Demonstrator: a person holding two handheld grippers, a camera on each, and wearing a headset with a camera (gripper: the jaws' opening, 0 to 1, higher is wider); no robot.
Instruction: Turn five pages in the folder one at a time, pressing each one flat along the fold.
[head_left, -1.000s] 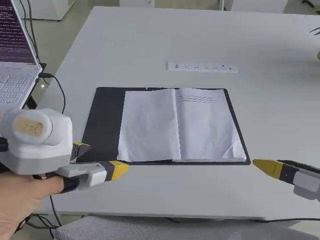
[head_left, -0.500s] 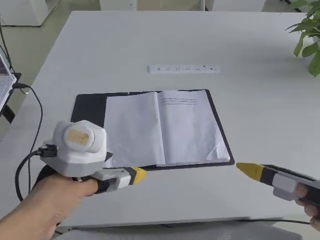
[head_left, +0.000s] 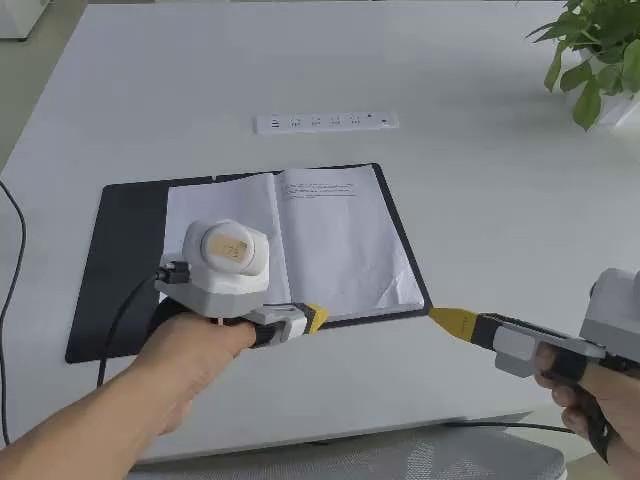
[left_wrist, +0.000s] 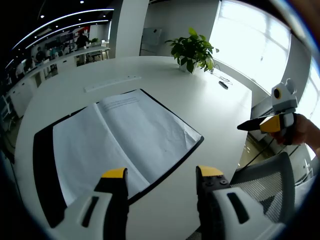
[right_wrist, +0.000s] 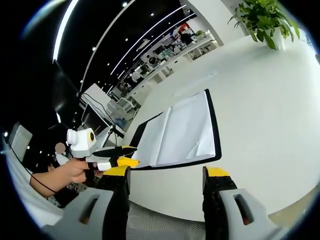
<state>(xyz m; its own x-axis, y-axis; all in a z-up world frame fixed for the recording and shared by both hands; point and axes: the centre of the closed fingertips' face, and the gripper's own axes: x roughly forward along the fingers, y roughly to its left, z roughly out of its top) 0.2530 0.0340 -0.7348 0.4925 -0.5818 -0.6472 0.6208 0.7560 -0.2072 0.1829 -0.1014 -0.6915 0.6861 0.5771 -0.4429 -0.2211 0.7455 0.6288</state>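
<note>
Plant (head_left: 588, 45) cut off top-rt; pg text (head_left: 315, 188) illegible.

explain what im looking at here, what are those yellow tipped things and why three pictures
No robot here: a person holds a tool in each hand, each ending in two yellow-tipped tongs. The rectangular picture comes from a camera on the person's head; the two round ones come from cameras riding on the left tongs and right tongs. On the white table lie an open black folder of paper pages, a power strip and, at the far corner, a plant. Both tongs are open and hold nothing.
</note>
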